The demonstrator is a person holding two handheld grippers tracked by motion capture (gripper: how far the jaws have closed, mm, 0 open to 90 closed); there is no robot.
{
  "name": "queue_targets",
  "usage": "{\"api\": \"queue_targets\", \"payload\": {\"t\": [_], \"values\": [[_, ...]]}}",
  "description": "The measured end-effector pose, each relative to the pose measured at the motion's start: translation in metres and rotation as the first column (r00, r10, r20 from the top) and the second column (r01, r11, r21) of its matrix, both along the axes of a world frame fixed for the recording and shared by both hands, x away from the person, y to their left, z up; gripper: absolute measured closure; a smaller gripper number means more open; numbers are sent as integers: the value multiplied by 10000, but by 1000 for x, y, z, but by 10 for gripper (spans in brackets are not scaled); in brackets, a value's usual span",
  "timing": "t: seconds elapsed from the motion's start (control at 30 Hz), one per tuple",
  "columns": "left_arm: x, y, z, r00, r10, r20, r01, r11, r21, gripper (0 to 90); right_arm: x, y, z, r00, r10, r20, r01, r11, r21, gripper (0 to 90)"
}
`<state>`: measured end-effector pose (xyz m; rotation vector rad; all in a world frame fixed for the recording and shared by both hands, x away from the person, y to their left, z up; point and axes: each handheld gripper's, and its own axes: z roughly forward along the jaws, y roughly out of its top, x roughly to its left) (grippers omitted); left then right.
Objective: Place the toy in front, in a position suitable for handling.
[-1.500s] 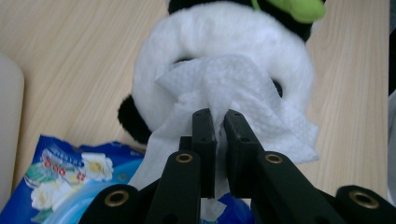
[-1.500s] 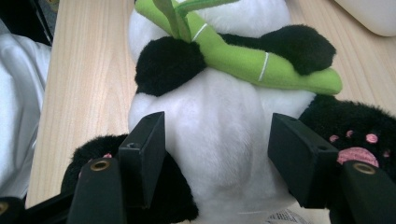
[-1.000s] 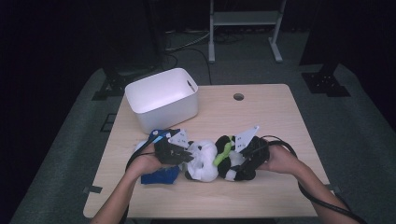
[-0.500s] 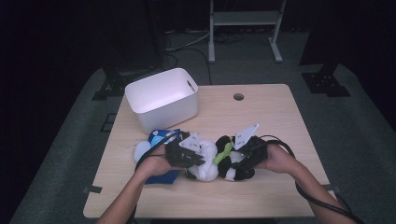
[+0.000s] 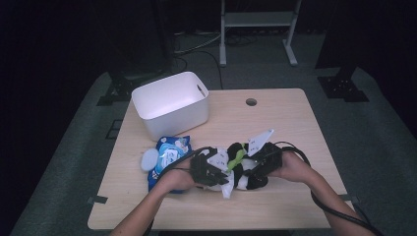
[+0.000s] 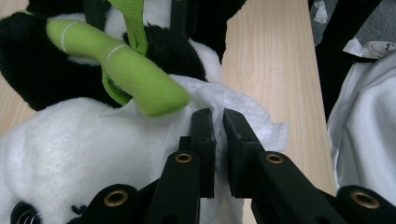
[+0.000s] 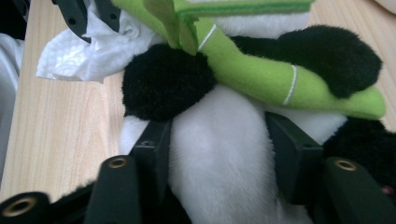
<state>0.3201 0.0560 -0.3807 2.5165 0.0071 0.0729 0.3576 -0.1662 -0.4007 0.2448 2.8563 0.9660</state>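
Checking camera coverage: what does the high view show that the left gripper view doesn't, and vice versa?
High view alone: the white bin, the blue wipes pack, the round hole in the table, and the right claw at the panda.

Left gripper view alone: close detail of the left claw pinching a white wipe against the panda's white belly, and the white seams on the green bamboo.

Both: the panda, the bamboo, the left claw and the wooden table.

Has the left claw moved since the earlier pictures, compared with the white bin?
Yes. The left claw went right, away from the blue pack below the white bin, onto the panda.
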Motion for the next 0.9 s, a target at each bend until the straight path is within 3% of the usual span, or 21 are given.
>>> {"api": "queue_targets", "payload": {"t": [0.1, 0.13, 0.2, 0.27, 0.33, 0.37, 0.4, 0.43, 0.47, 0.53, 0.67, 0.8, 0.9], "values": [[0, 2, 4, 9999, -10, 113, 9, 10000, 35, 829, -1, -1, 2, 10000, -53, 82, 53, 10000, 57, 543], [-1, 3, 6, 9998, 25, 173, -25, 10000, -1, 829, -2, -2, 4, 9999, -57, 144, 55, 9999, 112, 610], [-1, 4, 10, 9996, 80, 288, -80, 10000, 7, 827, -2, -2, 5, 9998, -59, 177, 56, 9999, 138, 636], [2, 9, 16, 9990, 173, 415, -171, 9998, -58, 827, 0, -4, 7, 9998, -104, -165, 111, 9992, 391, 713], [2, 9, 16, 9987, 252, 454, -249, 9997, -74, 827, 1, -6, 8, 9991, -93, -409, 115, 9984, 546, 723], [5, 9, 14, 9979, 376, 524, -376, 9993, -11, 827, 4, -7, 8, 9974, -197, -699, 246, 9973, 697, 711], [5, 9, 14, 9979, 376, 524, -376, 9993, -11, 827, 4, -7, 8, 9974, -197, -699, 246, 9973, 697, 711], [8, 9, 12, 9974, 474, 550, -476, 9989, 23, 828, 6, -8, 9, 9978, -223, -624, 269, 9969, 736, 621], [10, 8, 11, 9978, 456, 472, -457, 9990, 11, 828, 5, -7, 11, 9980, -282, -559, 326, 9963, 790, 579], [11, 8, 9, 9977, 520, 438, -521, 9986, 9, 829, -1, -7, 16, 10000, -28, -3, 29, 9978, 660, 516], [13, 8, 10, 9971, 599, 469, -601, 9982, 33, 829, -9, -14, 26, 9995, 78, 311, -97, 9981, 607, 466], [14, 8, 11, 9967, 681, 445, -683, 9977, 35, 829, -17, -24, 34, 9995, 254, 166, -270, 9948, 987, 394], [15, 7, 11, 9966, 703, 441, -707, 9975, 83, 829, -22, -27, 33, 9991, 366, 204, -384, 9948, 947, 350]]}}
